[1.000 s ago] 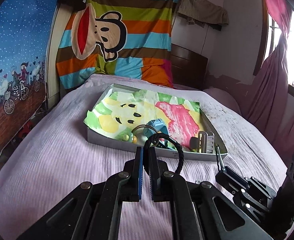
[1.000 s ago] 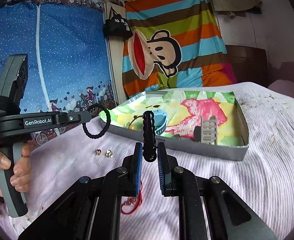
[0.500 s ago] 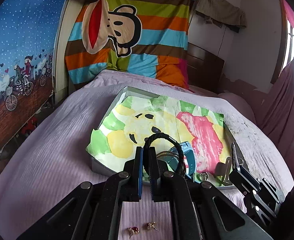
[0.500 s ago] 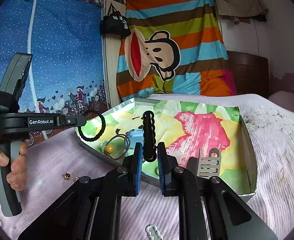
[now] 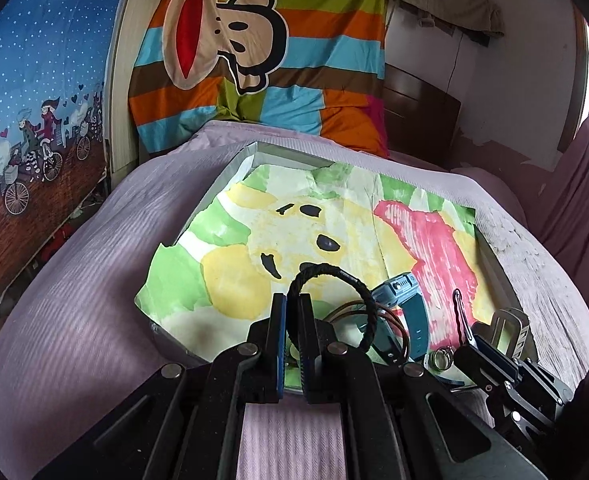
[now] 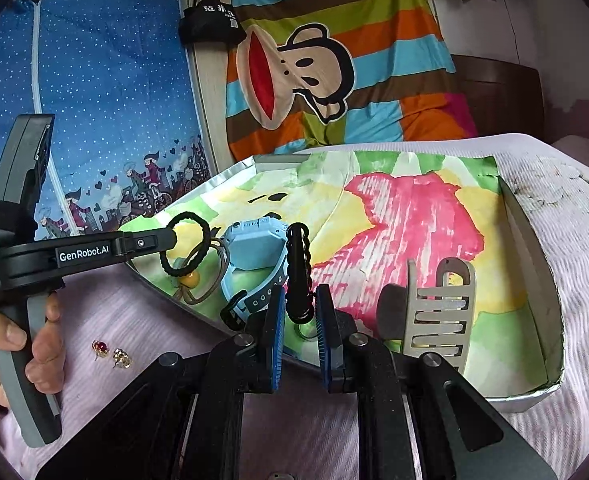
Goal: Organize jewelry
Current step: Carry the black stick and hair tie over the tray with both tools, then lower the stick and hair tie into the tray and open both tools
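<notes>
Both claws pinch over the tray's [image 6: 542, 248] near edge: left claw [image 5: 292, 316] braided bracelet [image 5: 336, 280], right claw [image 6: 299, 312] black clip [image 6: 297, 268], ready to drop in.

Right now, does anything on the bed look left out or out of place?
Yes. Two small gold earrings, one with a red stone, lie loose on the purple bedspread outside the tray, near the person's hand, while the watch and hair clip are inside it.

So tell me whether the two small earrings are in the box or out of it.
Out. Both earrings lie on the pink bedspread, outside the box, near the hand holding the left gripper.
</notes>
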A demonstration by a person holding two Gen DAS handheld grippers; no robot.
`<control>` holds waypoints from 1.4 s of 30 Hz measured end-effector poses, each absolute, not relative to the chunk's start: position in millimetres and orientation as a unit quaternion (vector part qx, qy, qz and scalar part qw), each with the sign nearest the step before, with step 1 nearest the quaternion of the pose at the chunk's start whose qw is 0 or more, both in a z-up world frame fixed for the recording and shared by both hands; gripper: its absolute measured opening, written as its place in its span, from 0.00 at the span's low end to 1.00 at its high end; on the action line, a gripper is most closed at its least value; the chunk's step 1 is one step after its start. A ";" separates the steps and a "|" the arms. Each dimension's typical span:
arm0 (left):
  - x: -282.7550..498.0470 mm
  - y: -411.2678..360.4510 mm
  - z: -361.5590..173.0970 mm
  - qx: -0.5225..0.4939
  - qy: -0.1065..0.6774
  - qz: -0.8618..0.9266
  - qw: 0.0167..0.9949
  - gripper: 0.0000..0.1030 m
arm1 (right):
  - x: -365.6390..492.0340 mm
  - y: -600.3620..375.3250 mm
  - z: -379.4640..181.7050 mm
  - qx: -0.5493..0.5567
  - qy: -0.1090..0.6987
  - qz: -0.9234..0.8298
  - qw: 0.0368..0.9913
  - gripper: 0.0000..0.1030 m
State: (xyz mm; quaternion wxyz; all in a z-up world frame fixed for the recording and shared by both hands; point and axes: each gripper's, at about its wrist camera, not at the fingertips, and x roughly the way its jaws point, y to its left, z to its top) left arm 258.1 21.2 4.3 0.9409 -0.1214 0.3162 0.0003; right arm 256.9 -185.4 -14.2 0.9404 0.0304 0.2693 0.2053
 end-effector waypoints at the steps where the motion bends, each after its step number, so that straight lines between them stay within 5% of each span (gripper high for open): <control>1: 258.8 20.6 3.7 -0.120 0.317 0.000 0.941 0.05 | 258.2 -185.9 -14.9 0.031 0.271 0.206 0.940 0.13; 24: 259.4 13.1 0.3 -0.113 0.326 -0.007 0.939 0.07 | 261.9 -185.0 -16.6 0.028 0.277 0.201 0.939 0.13; 32: 244.5 23.7 5.0 -0.135 0.306 -0.006 0.942 0.39 | 247.9 -192.4 -7.8 0.034 0.250 0.190 0.949 0.16; 36: 232.2 31.0 10.0 -0.153 0.291 -0.005 0.945 0.49 | 233.9 -198.1 0.9 0.037 0.225 0.177 0.958 0.35; 38: 224.1 32.9 13.3 -0.154 0.282 -0.005 0.947 0.59 | 225.3 -201.3 6.6 0.037 0.212 0.171 0.962 0.36; 42: 203.2 33.5 21.6 -0.150 0.254 -0.002 0.955 0.77 | 206.2 -205.2 18.3 0.036 0.179 0.149 0.972 0.56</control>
